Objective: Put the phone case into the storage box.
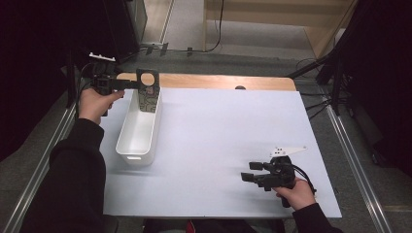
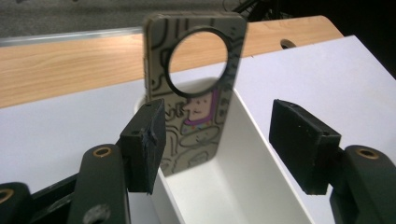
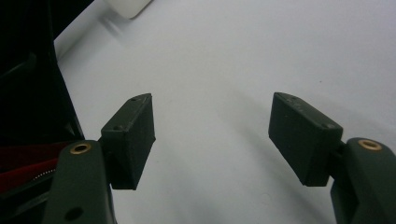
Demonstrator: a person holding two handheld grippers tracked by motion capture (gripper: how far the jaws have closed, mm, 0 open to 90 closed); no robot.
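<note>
Right, your left gripper (image 1: 130,84) sits at the far left of the worktop (image 1: 218,141), level with the far end of the white bin (image 1: 139,127). Its jaws stand apart with nothing pinched: in the left gripper view the phone case (image 2: 194,88) stands upright beyond the left pad, not pressed by either pad. That case is patterned, with a big round hole near its top, and it leans against the bin's far end wall, lower end inside the bin. In the high view the case (image 1: 148,94) rises above the bin rim, just beside your left jaws. Your right gripper (image 1: 252,172) rests low at the near right of the worktop, well apart from the bin, jaws wide, with bare white surface between them.
</note>
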